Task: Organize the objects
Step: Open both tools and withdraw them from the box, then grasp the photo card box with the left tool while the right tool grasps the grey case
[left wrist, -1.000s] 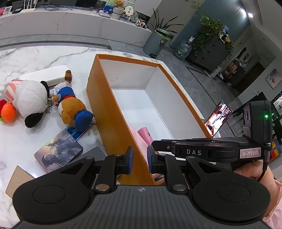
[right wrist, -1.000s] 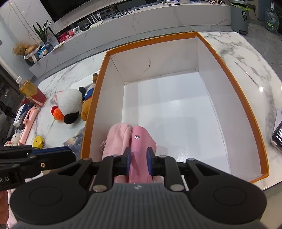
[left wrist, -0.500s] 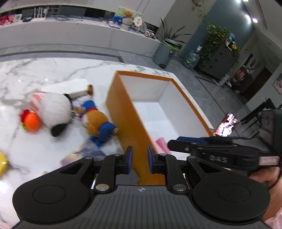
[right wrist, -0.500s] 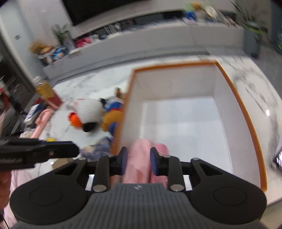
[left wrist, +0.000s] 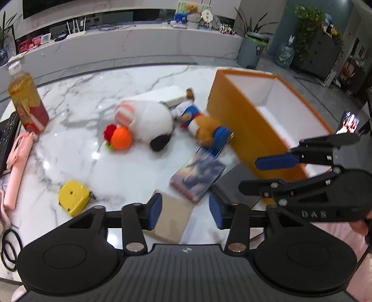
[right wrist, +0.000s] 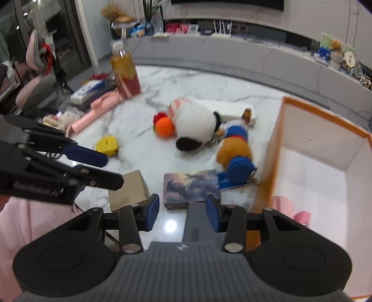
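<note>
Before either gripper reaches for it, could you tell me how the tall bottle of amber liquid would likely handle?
The tall bottle of amber liquid looks nearly full, so probably heavy for its size. It stands upright and narrow on the marble table, so a high push may tip it. Its smooth sides could slip between the fingers.

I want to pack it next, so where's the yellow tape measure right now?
The yellow tape measure lies on the marble table, left in the left wrist view, between the pink umbrella and the cardboard box.

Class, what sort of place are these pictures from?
Probably a home living room: a marble table strewn with plush toys, a long TV counter holding a router, and potted plants.
</note>
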A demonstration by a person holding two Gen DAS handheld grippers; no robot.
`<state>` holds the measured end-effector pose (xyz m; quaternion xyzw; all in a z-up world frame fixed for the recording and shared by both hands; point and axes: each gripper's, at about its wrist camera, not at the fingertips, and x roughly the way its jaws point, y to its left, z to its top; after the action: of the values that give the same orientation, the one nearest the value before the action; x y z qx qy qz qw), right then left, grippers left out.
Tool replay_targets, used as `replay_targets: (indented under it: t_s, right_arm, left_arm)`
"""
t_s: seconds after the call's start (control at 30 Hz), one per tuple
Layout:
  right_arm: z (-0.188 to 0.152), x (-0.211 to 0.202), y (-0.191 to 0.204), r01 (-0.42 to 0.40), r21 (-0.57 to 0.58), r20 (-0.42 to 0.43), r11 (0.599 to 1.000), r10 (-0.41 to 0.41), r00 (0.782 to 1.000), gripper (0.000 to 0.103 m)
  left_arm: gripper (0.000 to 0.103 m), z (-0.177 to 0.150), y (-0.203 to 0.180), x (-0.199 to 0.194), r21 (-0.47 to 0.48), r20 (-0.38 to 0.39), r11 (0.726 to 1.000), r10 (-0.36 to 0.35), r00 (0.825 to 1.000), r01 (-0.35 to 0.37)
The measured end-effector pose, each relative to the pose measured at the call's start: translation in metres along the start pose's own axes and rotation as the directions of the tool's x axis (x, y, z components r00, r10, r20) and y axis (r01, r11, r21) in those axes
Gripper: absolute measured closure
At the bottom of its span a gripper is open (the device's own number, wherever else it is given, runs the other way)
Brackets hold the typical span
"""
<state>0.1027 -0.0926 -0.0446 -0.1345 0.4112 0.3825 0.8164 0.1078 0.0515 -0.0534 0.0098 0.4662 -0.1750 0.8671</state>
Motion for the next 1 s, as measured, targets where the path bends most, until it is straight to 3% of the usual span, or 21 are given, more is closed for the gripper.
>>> replay_targets:
  t_s: [0.1, 0.23, 0.37, 0.47, 0.53, 0.63, 0.73, 1.0]
  right_arm:
    - [0.004, 0.022, 0.004, 0.028, -0.020, -0.056, 0.999, -0.029, 0.998, 0.056]
    - [0.004, 0.043, 0.004, 0.062, -0.057, -0.122, 0.996, -0.068, 0.990, 0.056]
    - [0.003, 0.058, 0.005, 0.087, -0.107, -0.196, 0.990, -0.106, 0.975, 0.043]
    - [-0.002, 0.066, 0.017, 0.112, -0.198, -0.220, 0.974, -0.155, 0.963, 0.032]
    - [-0.006, 0.071, 0.026, 0.135, -0.275, -0.227, 0.952, -0.201, 0.953, 0.029]
    - [-0.015, 0.074, 0.038, 0.161, -0.409, -0.224, 0.898, -0.269, 0.937, 0.028]
    - [-0.024, 0.072, 0.046, 0.130, -0.558, -0.218, 0.820, -0.296, 0.930, 0.026]
    - [-0.025, 0.079, 0.041, -0.074, -0.799, -0.309, 0.597, -0.302, 0.902, 0.021]
  left_arm:
    - [0.043, -0.004, 0.005, 0.012, 0.031, -0.009, 0.999, -0.012, 1.000, 0.013]
    - [0.040, -0.001, -0.001, 0.028, 0.152, -0.015, 0.988, -0.028, 0.999, 0.030]
    - [0.037, 0.007, -0.011, 0.041, 0.274, -0.015, 0.961, -0.026, 1.000, 0.029]
    - [0.035, 0.011, -0.012, 0.049, 0.304, -0.026, 0.952, -0.029, 0.999, 0.036]
    - [0.035, 0.012, -0.011, 0.054, 0.314, -0.040, 0.948, -0.046, 0.998, 0.056]
    - [0.035, 0.010, -0.009, 0.057, 0.324, -0.052, 0.944, -0.042, 0.998, 0.057]
    - [0.035, 0.008, -0.006, 0.057, 0.318, -0.064, 0.944, -0.066, 0.996, 0.083]
    - [0.034, 0.012, -0.007, 0.066, 0.355, -0.110, 0.923, -0.116, 0.987, 0.148]
